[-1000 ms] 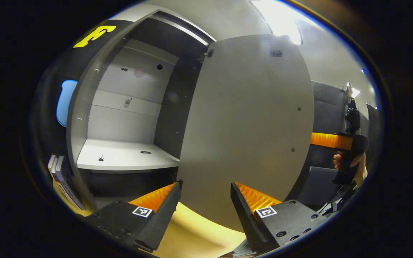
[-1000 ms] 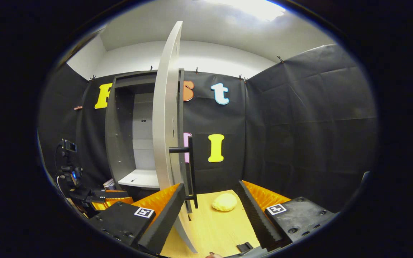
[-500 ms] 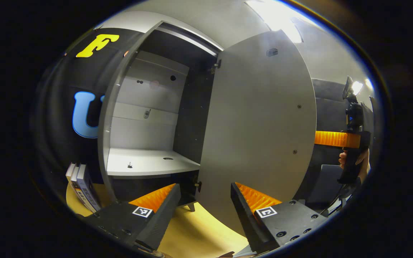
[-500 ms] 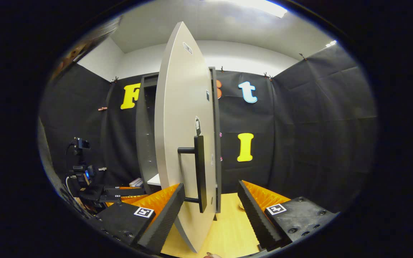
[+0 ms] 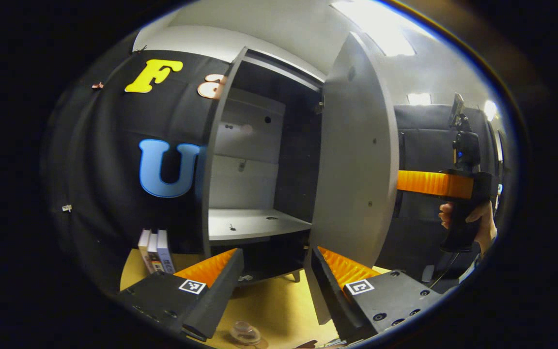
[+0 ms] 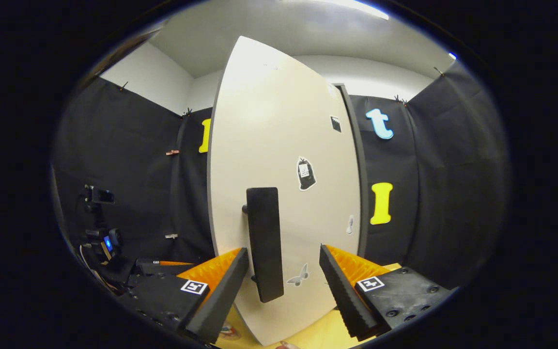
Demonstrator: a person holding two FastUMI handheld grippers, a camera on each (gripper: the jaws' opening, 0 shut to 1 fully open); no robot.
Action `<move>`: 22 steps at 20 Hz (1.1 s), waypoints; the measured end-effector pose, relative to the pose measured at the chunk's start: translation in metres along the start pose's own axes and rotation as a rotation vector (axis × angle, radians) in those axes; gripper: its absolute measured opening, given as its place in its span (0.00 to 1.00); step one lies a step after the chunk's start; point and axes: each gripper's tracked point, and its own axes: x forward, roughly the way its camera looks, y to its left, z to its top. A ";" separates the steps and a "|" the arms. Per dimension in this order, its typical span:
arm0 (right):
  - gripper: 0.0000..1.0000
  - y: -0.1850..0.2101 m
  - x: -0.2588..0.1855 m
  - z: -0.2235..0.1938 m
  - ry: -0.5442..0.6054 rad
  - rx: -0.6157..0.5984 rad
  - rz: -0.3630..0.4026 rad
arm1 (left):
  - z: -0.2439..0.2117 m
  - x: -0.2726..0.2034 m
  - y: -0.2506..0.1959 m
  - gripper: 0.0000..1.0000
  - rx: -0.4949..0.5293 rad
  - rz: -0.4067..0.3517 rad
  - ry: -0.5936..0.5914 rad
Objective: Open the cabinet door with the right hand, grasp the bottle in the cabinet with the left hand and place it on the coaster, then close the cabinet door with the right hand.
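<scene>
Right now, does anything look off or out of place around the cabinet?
Nothing looks spilled or damaged. The cabinet door stands partly open, and the shelf inside is bare. Books stand upright beside the cabinet.

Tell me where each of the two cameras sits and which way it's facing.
Left gripper view: rides the left gripper, facing the open cabinet interior; its own open jaws show, plus the right gripper and a hand.
Right gripper view: rides the right gripper, facing the door's outer face and handle; own open jaws show.
Shared: the cabinet door.
</scene>
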 end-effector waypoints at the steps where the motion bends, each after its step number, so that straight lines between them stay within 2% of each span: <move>1: 0.96 0.009 0.008 -0.004 0.009 -0.002 0.025 | 0.003 -0.004 0.005 0.89 0.010 0.021 -0.006; 4: 0.98 0.013 0.014 0.004 -0.030 -0.049 0.058 | 0.010 -0.012 0.014 0.89 0.023 0.080 -0.022; 7: 0.98 0.001 0.013 0.012 -0.106 -0.030 0.028 | 0.016 -0.010 0.018 0.89 0.022 0.156 -0.034; 9: 0.98 -0.009 0.018 0.014 -0.130 -0.065 0.009 | 0.023 -0.006 0.023 0.89 0.005 0.220 -0.053; 12: 0.98 -0.040 0.028 0.003 -0.095 -0.139 -0.050 | 0.033 -0.001 0.027 0.89 0.000 0.330 -0.088; 14: 0.97 -0.039 0.033 -0.005 -0.073 -0.097 -0.029 | 0.034 0.005 0.028 0.89 0.015 0.382 -0.098; 17: 0.97 -0.050 0.034 -0.010 -0.055 -0.044 -0.027 | 0.031 0.016 0.021 0.89 0.037 0.409 -0.093; 22: 0.98 -0.085 0.031 -0.024 -0.001 -0.046 -0.100 | 0.029 0.028 0.012 0.89 0.043 0.413 -0.081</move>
